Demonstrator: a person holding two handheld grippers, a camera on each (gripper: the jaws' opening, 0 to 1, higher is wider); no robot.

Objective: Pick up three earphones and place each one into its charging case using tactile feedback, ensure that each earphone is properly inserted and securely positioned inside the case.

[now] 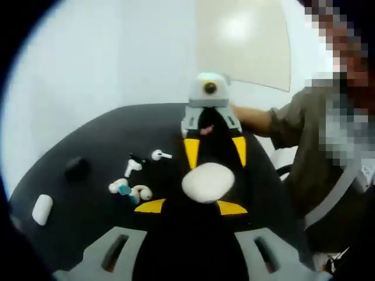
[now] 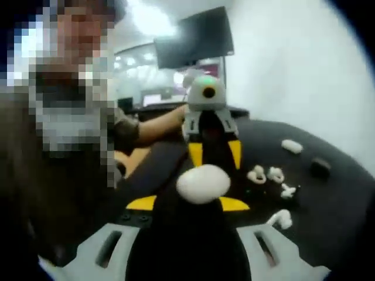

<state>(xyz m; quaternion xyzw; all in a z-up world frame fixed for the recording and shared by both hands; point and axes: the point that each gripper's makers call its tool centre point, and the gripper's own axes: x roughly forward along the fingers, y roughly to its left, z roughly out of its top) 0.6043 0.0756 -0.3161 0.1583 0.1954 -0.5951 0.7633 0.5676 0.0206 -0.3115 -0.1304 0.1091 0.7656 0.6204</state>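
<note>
A white oval charging case (image 1: 208,181) (image 2: 203,183) lies over the black table between my two grippers, which point at each other. My left gripper (image 1: 191,206) (image 2: 215,153) has its yellow-tipped jaws spread, with the case just past the tips. My right gripper (image 2: 187,203) (image 1: 215,151) faces it from the far side, jaws spread the same way. Whether any tip presses the case I cannot tell. Several white earphones lie loose on the table: one (image 1: 133,165), another (image 1: 159,155), a pair with a teal tip (image 1: 123,188). They also appear to my right (image 2: 266,174) (image 2: 281,218).
A small black case (image 1: 76,167) (image 2: 319,165) and a second white case (image 1: 42,209) (image 2: 291,146) sit farther out on the round black table (image 1: 94,234). A person's sleeve (image 1: 293,123) is close beside the table edge. A wall screen (image 2: 196,35) hangs behind.
</note>
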